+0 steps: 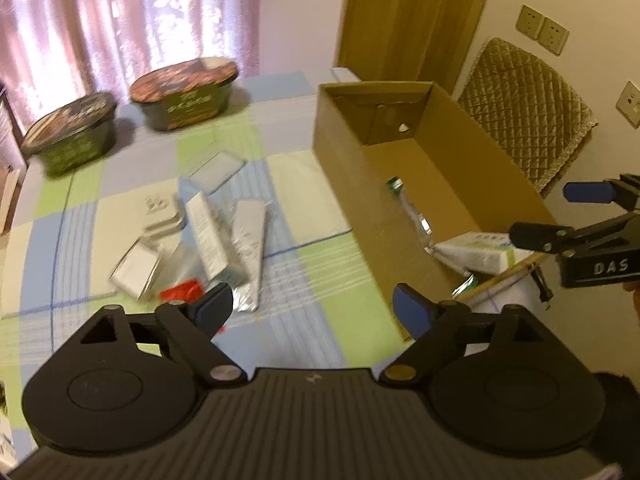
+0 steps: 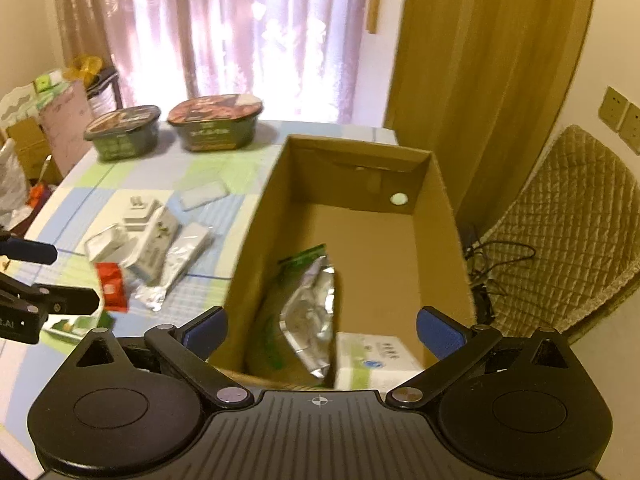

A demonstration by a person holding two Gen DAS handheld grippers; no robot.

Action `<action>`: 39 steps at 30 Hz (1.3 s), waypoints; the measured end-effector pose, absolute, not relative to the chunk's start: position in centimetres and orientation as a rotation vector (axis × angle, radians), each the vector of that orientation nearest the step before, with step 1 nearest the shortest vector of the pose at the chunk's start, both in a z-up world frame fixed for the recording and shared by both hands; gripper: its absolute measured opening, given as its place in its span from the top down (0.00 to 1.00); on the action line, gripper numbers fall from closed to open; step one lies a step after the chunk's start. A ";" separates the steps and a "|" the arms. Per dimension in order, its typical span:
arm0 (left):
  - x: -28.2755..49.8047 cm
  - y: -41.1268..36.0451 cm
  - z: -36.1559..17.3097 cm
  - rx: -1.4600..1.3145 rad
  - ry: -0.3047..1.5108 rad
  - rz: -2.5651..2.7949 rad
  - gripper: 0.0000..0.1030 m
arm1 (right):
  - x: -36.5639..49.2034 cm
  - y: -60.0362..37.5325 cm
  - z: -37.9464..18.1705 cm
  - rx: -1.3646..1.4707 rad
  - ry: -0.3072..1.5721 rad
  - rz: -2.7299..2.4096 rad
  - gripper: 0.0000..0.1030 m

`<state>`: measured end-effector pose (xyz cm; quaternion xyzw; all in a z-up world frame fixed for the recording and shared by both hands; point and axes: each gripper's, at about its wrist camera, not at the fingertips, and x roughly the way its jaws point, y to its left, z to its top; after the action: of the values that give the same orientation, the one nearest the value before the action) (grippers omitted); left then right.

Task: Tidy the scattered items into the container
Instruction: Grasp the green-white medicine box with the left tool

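Above the near end of the cardboard box [image 2: 360, 216], the right gripper [image 2: 320, 332] hovers with jaws wide and empty. Left of the box, the left gripper [image 1: 312, 308] hangs equally wide, empty, over packets [image 1: 208, 240] scattered on the tablecloth [image 1: 304, 208].

White capitals "DAS" stand on the black body of the right hand-held gripper [image 1: 576, 212], just right of the cardboard box [image 1: 348, 184] in the left wrist view. In the right wrist view the letters "t.AI" show at the picture's edge on the left hand-held gripper [image 2: 60, 276], left of the box. Print on the two bowl lids [image 2: 214, 110], the white cartons [image 2: 154, 246] and the carton inside the box [image 2: 376, 360] is too blurred to read.
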<state>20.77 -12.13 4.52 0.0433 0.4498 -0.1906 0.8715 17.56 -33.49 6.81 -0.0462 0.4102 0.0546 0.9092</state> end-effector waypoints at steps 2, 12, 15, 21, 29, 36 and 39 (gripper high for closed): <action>20.0 -10.8 4.2 0.077 0.951 -0.386 0.16 | 17.0 -32.5 6.9 -0.102 0.842 0.128 0.00; 15.3 -3.8 2.8 0.114 0.934 -0.263 0.08 | 14.4 -27.6 7.4 -0.117 0.812 0.227 0.00; 14.4 -1.5 2.7 0.097 0.945 -0.226 0.04 | 13.5 -26.0 7.4 -0.122 0.814 0.269 0.00; 13.1 1.7 1.9 0.071 1.002 -0.185 0.01 | 11.9 -23.2 6.4 -0.128 0.836 0.332 0.00; 12.6 3.2 1.1 0.092 1.009 -0.218 0.01 | 10.9 -20.8 4.4 -0.165 0.881 0.402 0.00; 13.9 2.7 -0.5 0.241 1.015 -0.356 0.01 | 11.8 -19.3 2.0 -0.196 0.930 0.437 0.00; 14.7 2.9 -1.5 0.273 1.023 -0.402 0.01 | 12.5 -18.7 0.7 -0.200 0.955 0.453 0.00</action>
<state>14.73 2.87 -1.51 0.1293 0.4844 -0.1904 0.8440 12.55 -18.67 0.75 -0.0951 0.4549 0.2158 0.8588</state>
